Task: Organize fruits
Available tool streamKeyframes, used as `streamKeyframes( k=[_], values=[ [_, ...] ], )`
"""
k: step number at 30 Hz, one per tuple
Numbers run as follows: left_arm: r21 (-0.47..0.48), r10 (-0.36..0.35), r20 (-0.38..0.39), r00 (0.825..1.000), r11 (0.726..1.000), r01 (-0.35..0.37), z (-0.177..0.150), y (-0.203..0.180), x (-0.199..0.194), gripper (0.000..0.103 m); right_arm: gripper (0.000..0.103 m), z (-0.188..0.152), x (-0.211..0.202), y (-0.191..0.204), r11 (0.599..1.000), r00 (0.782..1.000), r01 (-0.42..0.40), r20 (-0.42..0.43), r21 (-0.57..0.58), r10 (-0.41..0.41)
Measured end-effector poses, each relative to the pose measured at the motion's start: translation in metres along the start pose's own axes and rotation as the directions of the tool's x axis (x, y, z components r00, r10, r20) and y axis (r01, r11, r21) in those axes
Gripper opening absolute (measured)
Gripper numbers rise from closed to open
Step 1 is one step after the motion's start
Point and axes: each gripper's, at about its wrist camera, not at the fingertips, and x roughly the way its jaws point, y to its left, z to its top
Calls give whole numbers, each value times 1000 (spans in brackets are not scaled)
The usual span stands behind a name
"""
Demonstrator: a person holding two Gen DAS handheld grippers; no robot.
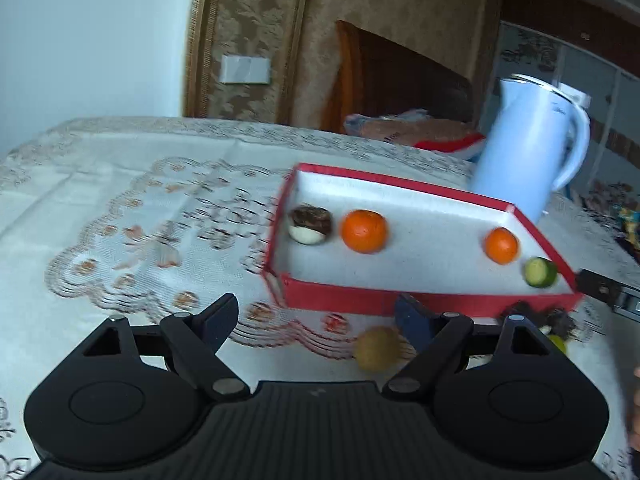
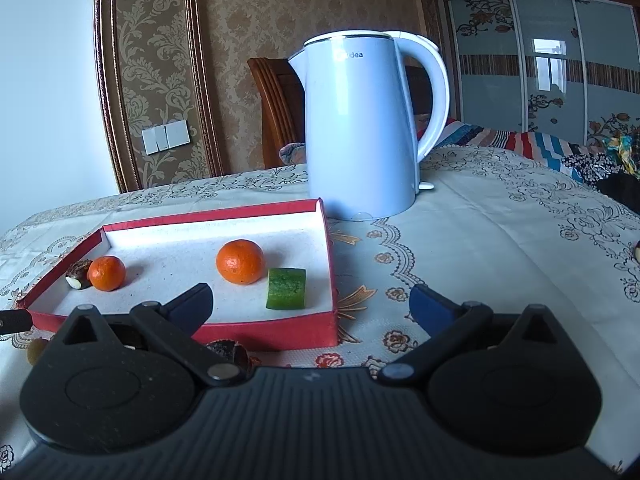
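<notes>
A red box with a white floor lies on the lace tablecloth. In it are two oranges, a green cucumber piece and a dark brown-and-white piece. My left gripper is open and empty just before the box's near wall. A yellow-brown fruit lies on the cloth by its right finger. In the right wrist view the box, oranges and cucumber piece show. My right gripper is open and empty at the box's near right corner. A dark piece lies under it.
A pale blue kettle stands right behind the box. A wooden chair is beyond the table's far edge. A small yellowish fruit lies left of the box front. Bedding lies beyond the table at right.
</notes>
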Motion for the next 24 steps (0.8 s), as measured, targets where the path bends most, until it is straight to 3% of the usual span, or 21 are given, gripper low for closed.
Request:
streamKeyframes(
  k=[2, 5, 7, 13, 22, 24],
  values=[
    [55, -16, -25, 1000, 998, 18, -4, -11, 4, 86, 103, 0, 1, 1, 1000, 1000, -1, -6, -6, 1],
    [165, 94, -27, 995, 982, -88, -12, -30, 14, 86, 103, 0, 0, 1, 1000, 1000, -1, -4, -8, 0],
    [193, 104, -61, 993, 977, -90, -14, -33, 21, 86, 103, 0, 0, 1, 1000, 1000, 0, -5, -4, 0],
    [103, 138, -83, 987, 986, -129, -10, -13, 25, 86, 103, -1, -4, -2, 1000, 1000, -21, -22, -7, 21],
    [126, 158, -85, 984, 981, -147, -11, -15, 25, 86, 103, -12, -12, -3, 999, 995, -49, -91, -24, 46],
    [127, 159, -85, 984, 981, -148, -11, -14, 25, 86, 97, -12, -11, 2, 997, 993, -58, -104, -43, 54]
  ],
)
